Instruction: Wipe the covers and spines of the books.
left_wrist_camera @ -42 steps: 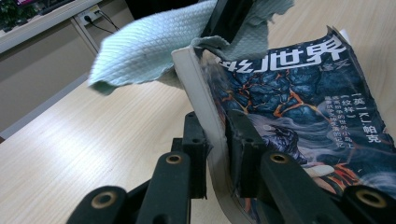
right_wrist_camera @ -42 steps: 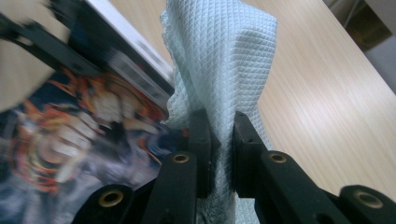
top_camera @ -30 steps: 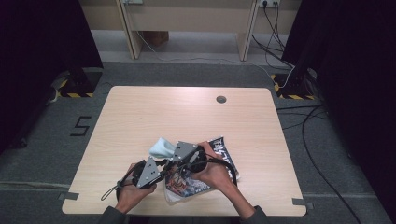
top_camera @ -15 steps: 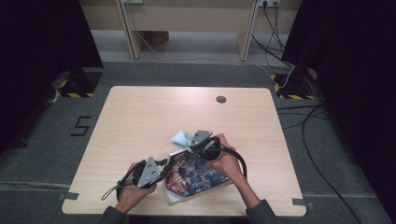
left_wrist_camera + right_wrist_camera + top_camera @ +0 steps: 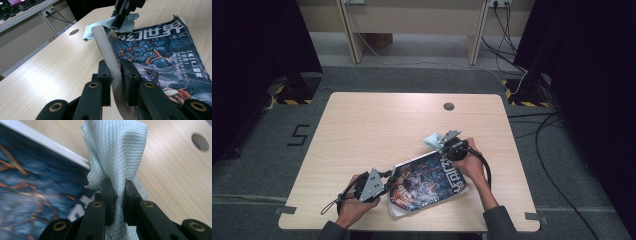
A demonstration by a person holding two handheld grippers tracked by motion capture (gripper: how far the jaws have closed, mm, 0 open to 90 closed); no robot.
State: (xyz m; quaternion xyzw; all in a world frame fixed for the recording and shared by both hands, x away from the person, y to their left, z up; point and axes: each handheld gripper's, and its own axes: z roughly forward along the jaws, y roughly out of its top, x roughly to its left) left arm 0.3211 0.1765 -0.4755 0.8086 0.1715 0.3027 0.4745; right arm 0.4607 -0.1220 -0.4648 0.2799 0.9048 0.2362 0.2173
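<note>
left gripper (image 5: 388,181) clamped, right gripper (image 5: 443,146) clamped

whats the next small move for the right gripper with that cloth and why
Probably draw the pale blue waffle-weave cloth back down across the dark illustrated magazine cover. The right gripper is shut on the cloth at the cover's far corner, while the left gripper clamps the magazine's spine edge, steadying it for a wipe.
</note>
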